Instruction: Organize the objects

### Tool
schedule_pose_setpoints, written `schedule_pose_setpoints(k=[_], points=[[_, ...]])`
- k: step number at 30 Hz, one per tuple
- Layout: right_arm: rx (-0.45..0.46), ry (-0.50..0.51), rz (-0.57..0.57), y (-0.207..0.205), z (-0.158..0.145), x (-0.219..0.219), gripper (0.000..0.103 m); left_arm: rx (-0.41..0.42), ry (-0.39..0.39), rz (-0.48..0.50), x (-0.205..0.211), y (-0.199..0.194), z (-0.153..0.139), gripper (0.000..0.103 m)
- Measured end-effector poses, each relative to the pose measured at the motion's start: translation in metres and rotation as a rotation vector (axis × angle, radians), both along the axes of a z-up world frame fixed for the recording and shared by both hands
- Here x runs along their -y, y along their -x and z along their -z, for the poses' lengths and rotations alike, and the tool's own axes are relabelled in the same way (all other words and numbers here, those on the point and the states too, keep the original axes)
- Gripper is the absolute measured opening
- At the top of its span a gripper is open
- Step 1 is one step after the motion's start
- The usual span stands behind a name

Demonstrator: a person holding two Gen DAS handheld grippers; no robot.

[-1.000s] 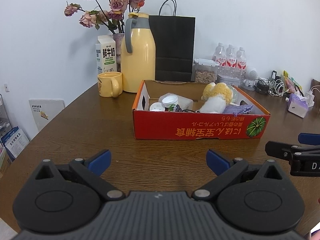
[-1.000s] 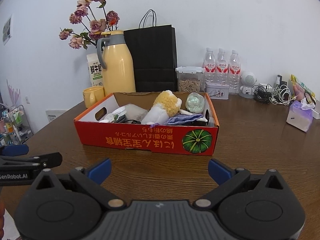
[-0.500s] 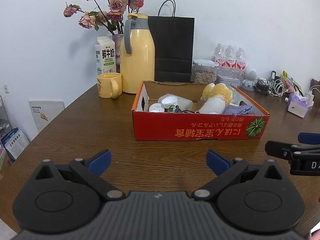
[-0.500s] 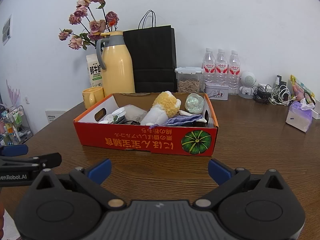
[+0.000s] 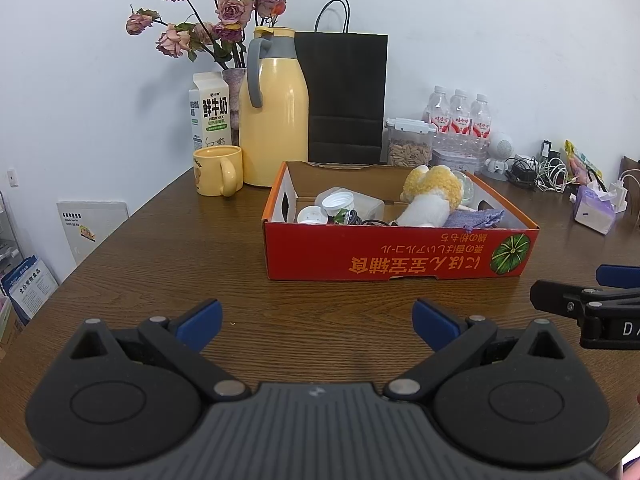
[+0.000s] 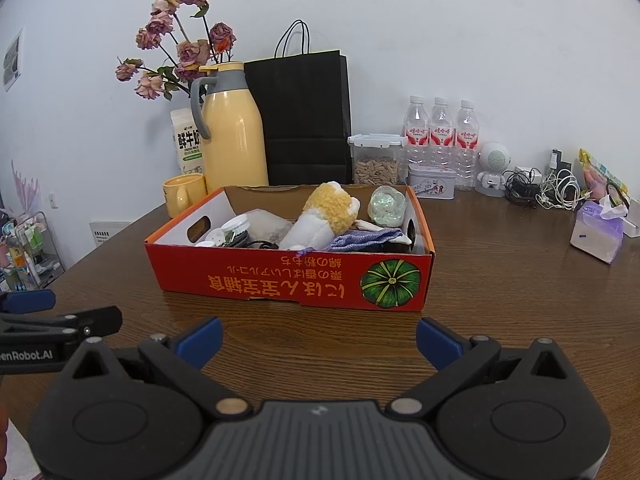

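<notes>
Left gripper (image 5: pixel 316 320) and right gripper (image 6: pixel 318 338): both with fingers spread apart, empty, hovering over the wooden table (image 5: pixel 160 280). Red cardboard box (image 6: pixel 280 280) sits ahead, holding a plush toy (image 6: pixel 324 216), purple cloth (image 6: pixel 360 238) and white cups (image 5: pixel 338 204).

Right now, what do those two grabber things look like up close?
Both are alike. The left gripper and right gripper have black angular arms with silver rivets, round black discs, a ribbed grey body and blue fingertips. White lettering marks each one's side, seen from the other camera.
</notes>
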State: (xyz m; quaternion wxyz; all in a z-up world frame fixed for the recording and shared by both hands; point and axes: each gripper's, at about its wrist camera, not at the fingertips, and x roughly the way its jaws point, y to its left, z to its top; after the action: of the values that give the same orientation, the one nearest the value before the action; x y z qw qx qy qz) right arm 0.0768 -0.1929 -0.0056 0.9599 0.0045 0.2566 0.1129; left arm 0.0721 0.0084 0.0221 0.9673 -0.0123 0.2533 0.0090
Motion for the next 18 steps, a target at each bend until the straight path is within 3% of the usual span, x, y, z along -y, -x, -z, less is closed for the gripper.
schedule_pose_setpoints(k=[18], points=[[-0.001,0.000,0.000,0.0000,0.0000,0.0004,0.103,-0.001,0.006,0.009,0.0002,0.0009,0.0015,0.103]])
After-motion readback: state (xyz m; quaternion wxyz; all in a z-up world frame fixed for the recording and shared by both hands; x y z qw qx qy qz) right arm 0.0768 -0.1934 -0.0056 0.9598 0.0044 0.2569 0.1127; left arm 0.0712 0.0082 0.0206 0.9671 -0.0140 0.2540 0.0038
